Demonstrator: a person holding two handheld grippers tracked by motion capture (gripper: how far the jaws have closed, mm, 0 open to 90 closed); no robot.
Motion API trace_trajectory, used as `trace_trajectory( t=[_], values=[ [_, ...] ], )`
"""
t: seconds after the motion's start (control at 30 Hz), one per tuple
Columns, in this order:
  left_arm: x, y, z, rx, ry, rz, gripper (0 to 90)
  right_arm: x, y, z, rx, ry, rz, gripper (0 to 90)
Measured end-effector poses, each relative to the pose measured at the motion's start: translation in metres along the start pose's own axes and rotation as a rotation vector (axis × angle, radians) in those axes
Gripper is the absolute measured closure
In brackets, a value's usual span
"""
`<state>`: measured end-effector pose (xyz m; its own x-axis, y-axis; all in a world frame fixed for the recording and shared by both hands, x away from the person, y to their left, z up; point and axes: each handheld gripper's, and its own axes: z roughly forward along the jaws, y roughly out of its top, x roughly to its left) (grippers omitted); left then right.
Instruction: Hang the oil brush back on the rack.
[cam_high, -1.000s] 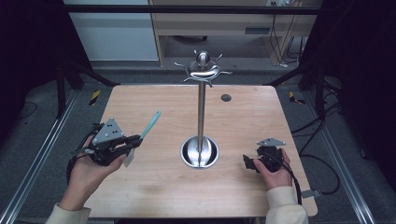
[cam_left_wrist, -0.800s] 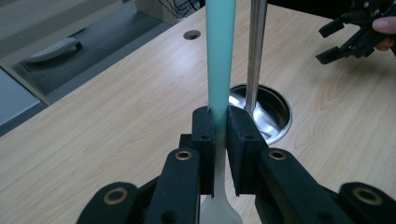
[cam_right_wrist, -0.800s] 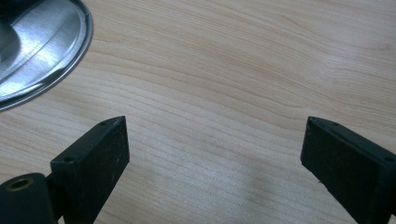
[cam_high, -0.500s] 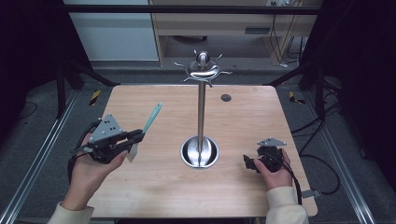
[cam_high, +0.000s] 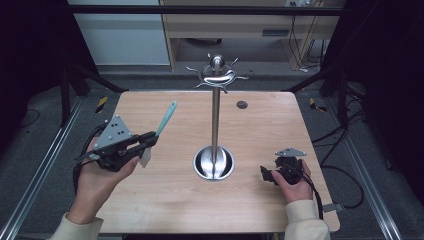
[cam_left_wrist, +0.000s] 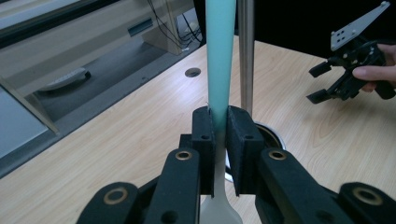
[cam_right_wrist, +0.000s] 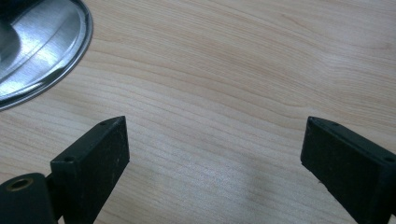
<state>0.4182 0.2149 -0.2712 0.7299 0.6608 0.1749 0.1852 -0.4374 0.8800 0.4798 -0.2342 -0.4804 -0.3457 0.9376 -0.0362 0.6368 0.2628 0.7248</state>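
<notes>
the left gripper (cam_high: 145, 142), at nine o'clock over the bench (cam_high: 165, 200), has its fingers (cam_left_wrist: 204, 135) clenched on a teal spatula (cam_high: 166, 118). it looks light and slightly flexible; the grip sits low near the pale blade. its long axis points toward one o'clock. the right gripper (cam_high: 267, 174), at four o'clock, is released.

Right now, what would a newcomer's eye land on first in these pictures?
The tall steel stand at the table's centre, topped with a ring of hooks. Then the teal-handled spatula, clamped in the left tool and angled up toward the stand. The right tool rests open on the table, right of the stand's base.
</notes>
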Motion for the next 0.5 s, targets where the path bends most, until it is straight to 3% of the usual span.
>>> trace_trajectory(
  t=[0.5],
  values=[
    [-0.008,0.023,0.003,-0.031,-0.011,0.018,81.7,0.0,0.0,-0.001,0.0,0.001,0.004,8.4]
  ],
)
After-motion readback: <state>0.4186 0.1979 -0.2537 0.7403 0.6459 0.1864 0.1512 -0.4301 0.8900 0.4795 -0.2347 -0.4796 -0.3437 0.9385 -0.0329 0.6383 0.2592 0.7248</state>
